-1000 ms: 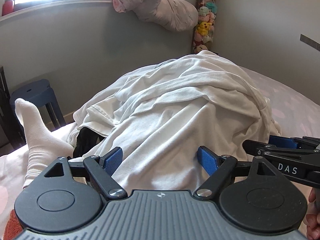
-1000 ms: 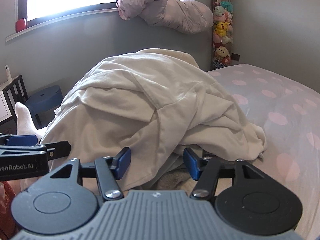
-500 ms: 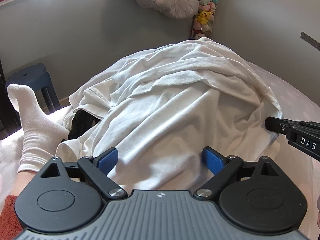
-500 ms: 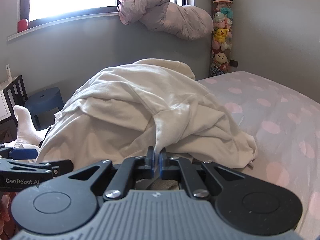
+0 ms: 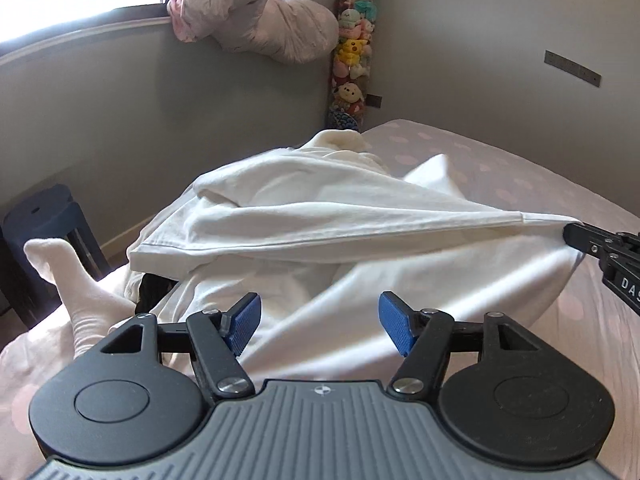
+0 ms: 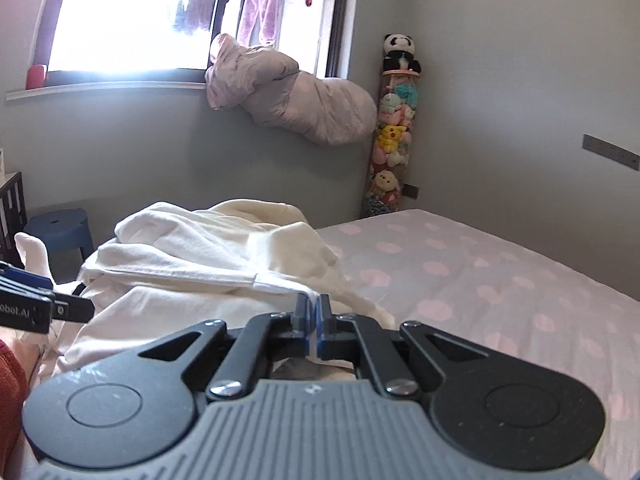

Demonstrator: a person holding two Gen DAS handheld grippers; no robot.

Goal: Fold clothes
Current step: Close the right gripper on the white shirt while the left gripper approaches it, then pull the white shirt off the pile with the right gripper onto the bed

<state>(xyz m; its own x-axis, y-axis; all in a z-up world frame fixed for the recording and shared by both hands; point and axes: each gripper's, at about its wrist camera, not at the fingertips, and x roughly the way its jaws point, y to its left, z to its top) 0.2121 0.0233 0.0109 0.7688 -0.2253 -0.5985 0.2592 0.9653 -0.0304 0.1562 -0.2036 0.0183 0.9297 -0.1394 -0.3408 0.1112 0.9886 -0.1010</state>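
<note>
My right hand-held gripper (image 6: 313, 312) pinches the white shirt's (image 5: 320, 216) hem; left hand-held gripper (image 5: 320, 326), closing on nothing, should grab the opposite edge.

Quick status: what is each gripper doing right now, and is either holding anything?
Left gripper: fingers apart and closing, gripping nothing; white fabric lies beyond them.
Right gripper: shut on an edge of the white garment, pulling it taut.

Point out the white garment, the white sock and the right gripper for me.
white garment (image 5: 360, 216): left wrist view, on its stretched upper fold.
white sock (image 5: 80, 280): left wrist view, on the ankle part.
right gripper (image 6: 313, 312): right wrist view, between its shut fingertips pinching the cloth.
</note>
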